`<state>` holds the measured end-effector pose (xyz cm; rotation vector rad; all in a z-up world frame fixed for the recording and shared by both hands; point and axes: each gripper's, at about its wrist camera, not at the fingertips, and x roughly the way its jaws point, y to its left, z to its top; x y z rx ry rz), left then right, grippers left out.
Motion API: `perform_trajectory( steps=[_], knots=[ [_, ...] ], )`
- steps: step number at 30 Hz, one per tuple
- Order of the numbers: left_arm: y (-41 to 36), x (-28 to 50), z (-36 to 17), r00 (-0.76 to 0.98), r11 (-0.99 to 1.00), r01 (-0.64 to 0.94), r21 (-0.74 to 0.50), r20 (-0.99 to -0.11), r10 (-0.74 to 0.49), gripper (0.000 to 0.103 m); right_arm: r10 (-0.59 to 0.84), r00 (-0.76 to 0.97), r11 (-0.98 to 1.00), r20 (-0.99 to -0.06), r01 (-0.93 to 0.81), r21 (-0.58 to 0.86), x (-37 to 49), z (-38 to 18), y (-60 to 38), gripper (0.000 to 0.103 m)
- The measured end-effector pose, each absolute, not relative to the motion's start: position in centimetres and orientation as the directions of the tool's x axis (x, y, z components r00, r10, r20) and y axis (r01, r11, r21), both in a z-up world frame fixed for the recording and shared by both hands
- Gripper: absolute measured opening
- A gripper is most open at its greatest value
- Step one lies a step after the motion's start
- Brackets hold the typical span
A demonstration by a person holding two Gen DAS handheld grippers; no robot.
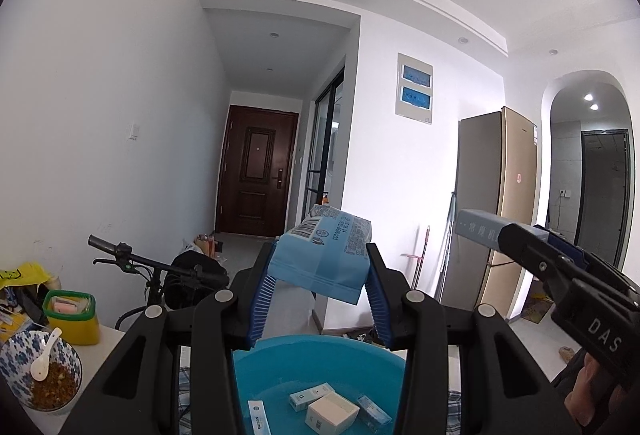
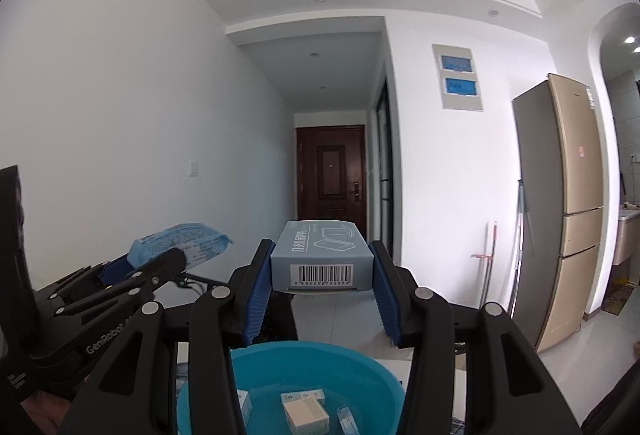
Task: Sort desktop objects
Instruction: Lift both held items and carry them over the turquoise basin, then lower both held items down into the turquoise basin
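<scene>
Above the blue basin [image 1: 320, 359] I have both tools loaded. My left tool [image 1: 318, 299] is clamped on a blue wipes pack [image 1: 320, 255], and my right tool [image 2: 322, 295] is clamped on a grey-blue box [image 2: 322, 259] with its barcode end facing the camera. Both point level, out over the basin's near rim, and several small boxes [image 1: 332, 411] already lie in the bottom.

My main worry is the pack. It is soft and sits tilted between the pads, held near its lower seam, so it could sag or slip out before I am ready. If it falls from here I judge it may land on the far rim or beyond the basin instead of inside.

The box is gripped square, but only its near end lies between the pads, with most of its length sticking forward. A quick move could lever it loose.

The two tools are near each other; from the left view the right tool [image 1: 560, 267] crosses just beside mine, so lowering both together risks a knock.

On the counter [image 1: 108, 335] to the left stand a bowl [image 1: 40, 371] with a spoon and a yellow tub [image 1: 72, 315]. A wide swing that way could tip them.
</scene>
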<state>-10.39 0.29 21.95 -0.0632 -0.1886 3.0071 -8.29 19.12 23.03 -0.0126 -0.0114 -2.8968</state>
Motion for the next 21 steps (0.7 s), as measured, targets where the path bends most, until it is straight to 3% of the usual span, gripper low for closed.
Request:
perform_trajectory(
  steps=[10, 21],
  knots=[
    [0.4, -11.3, 21.5, -0.992, -0.988, -0.106, -0.116, -0.062, 0.114, 0.045, -0.267, -0.963, -0.964, -0.036, 0.267, 0.011, -9.5, 22.3, 18.3, 0.046],
    [1.5, -17.5, 18.1, -0.958, -0.996, -0.049, -0.081, -0.277, 0.069, 0.045, -0.241, -0.954, -0.970, -0.178, 0.244, 0.005, -14.9, 19.7, 17.5, 0.046]
  ],
)
